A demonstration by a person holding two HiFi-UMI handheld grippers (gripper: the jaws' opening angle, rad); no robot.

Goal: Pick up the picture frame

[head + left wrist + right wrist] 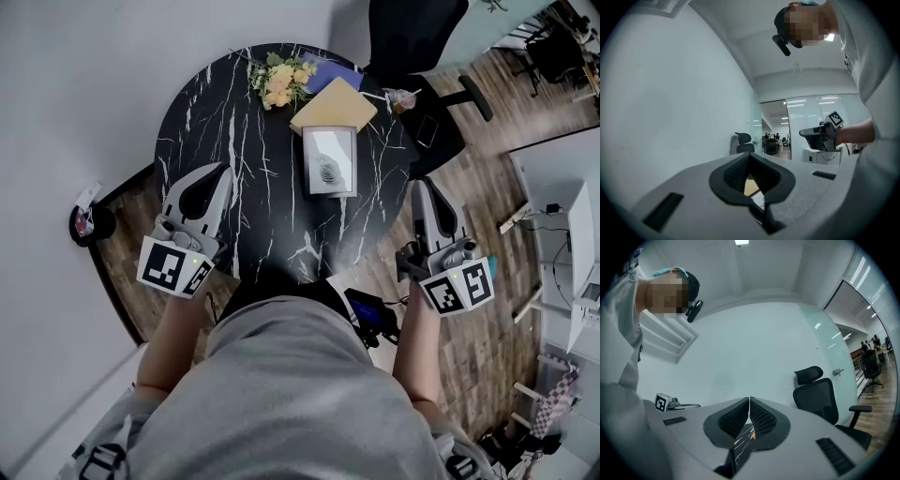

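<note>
The picture frame [330,161], white with a dark print, lies flat on the round black marble table [216,122], right of its middle. My left gripper [225,169] hovers over the table's near left part, jaws closed and empty, a hand's width left of the frame. My right gripper [419,182] hangs off the table's right edge, just right of the frame, jaws closed on nothing. In the left gripper view the closed jaws [750,155] leave a slit showing the frame [760,200]. The right gripper view shows its pads [749,399] pressed together over the marble.
A tan book [334,106] touches the frame's far edge, with yellow flowers [281,82] and a blue item [330,71] behind. A black office chair [412,33] stands at the table's far right. A white wall runs close on the left.
</note>
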